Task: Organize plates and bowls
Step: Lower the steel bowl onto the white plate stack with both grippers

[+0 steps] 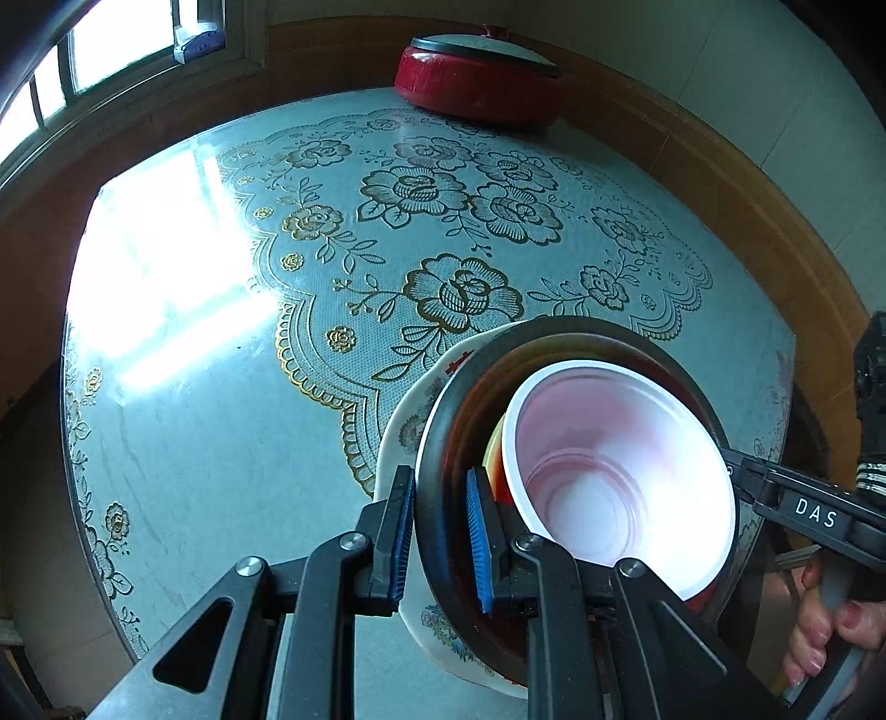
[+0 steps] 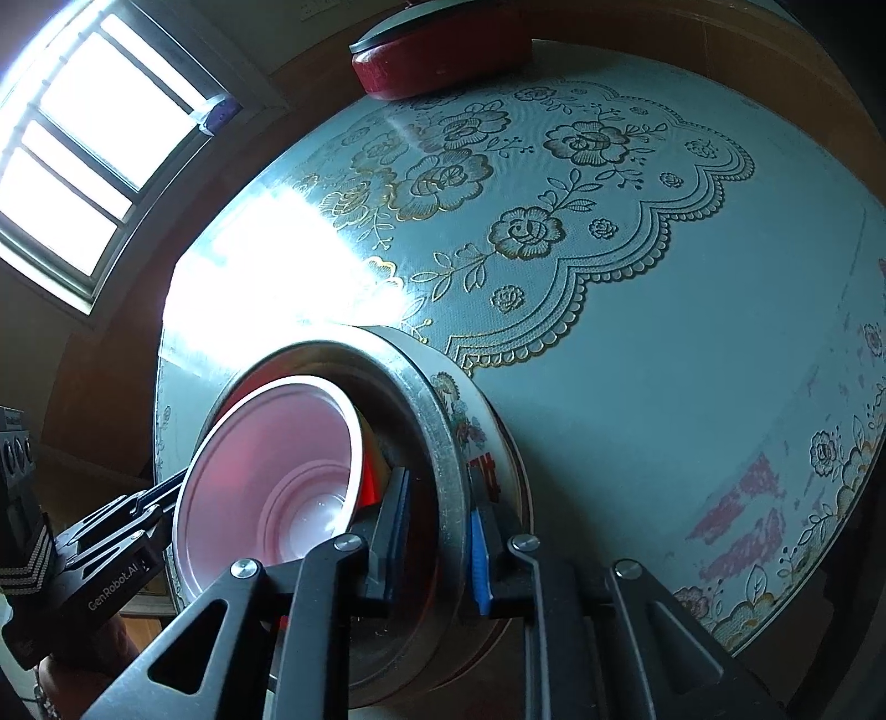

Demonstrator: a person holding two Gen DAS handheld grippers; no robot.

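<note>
A dark bowl (image 1: 581,324) (image 2: 437,421) with a thick rim stands on a white floral plate (image 1: 398,421) (image 2: 487,437) near the table's edge. Nested inside it is a white bowl (image 1: 609,443) (image 2: 266,443), with a sliver of a yellow and red bowl (image 1: 493,443) (image 2: 370,476) under that one. My left gripper (image 1: 440,545) (image 2: 177,487) is shut on the dark bowl's rim on one side, one pad inside and one outside. My right gripper (image 2: 440,537) (image 1: 736,476) clamps the opposite side of the same rim in the same way.
The round table (image 1: 221,443) (image 2: 664,387) wears a pale blue cloth with gold flowers. A red pot with a lid (image 1: 476,83) (image 2: 437,61) stands at its far edge by the wall. A bright window (image 1: 111,39) (image 2: 72,166) is at the upper left. A person's hand (image 1: 819,637) holds the right gripper's handle.
</note>
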